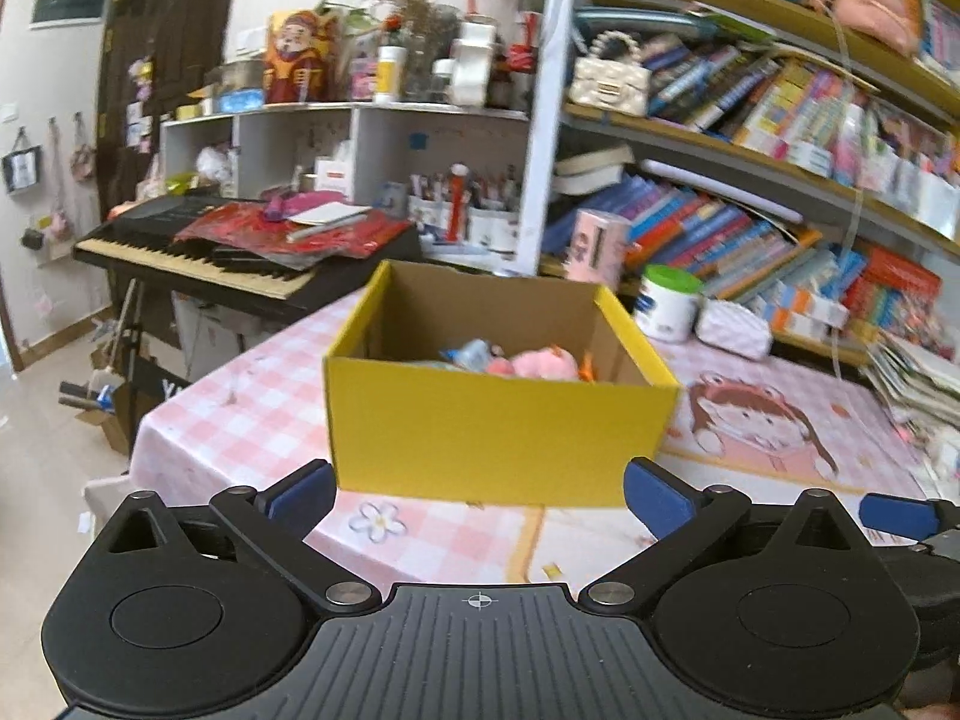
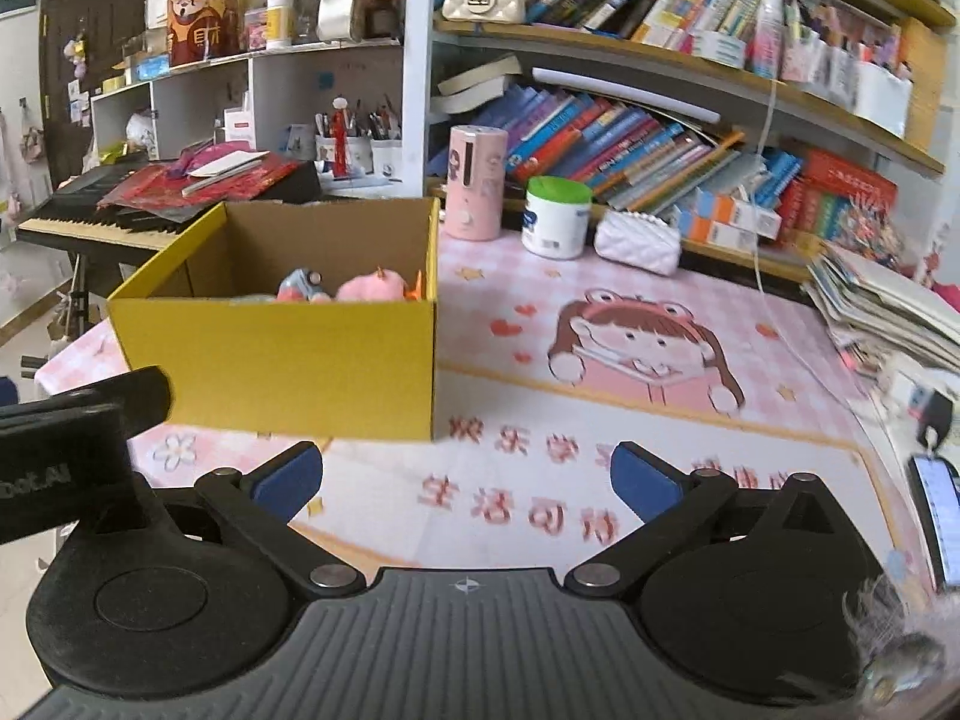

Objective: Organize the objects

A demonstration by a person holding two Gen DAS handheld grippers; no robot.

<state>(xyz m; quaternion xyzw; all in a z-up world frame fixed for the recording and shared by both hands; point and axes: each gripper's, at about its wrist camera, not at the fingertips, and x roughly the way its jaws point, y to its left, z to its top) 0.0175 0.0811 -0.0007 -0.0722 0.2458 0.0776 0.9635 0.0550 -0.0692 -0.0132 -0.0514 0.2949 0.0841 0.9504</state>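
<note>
A yellow cardboard box (image 1: 492, 420) (image 2: 288, 354) stands open-topped on the pink table mat. Inside it lie a pink plush toy (image 1: 543, 363) (image 2: 372, 287) and a small blue toy (image 1: 471, 353) (image 2: 303, 282). My left gripper (image 1: 480, 495) is open just in front of the box's near wall, nothing between its blue pads (image 1: 306, 489). My right gripper (image 2: 465, 477) is open over the mat, to the right of the box's near corner, also holding nothing. The left gripper's black body (image 2: 72, 438) shows at the left edge of the right wrist view.
Behind the box stand a pink cylinder (image 2: 475, 183), a green-lidded white jar (image 2: 555, 216) and a white quilted pouch (image 2: 639, 240). Bookshelves (image 2: 690, 138) fill the back. A keyboard piano (image 1: 240, 246) sits at the left. A stack of papers (image 2: 888, 312) and a phone (image 2: 939, 516) lie at the right.
</note>
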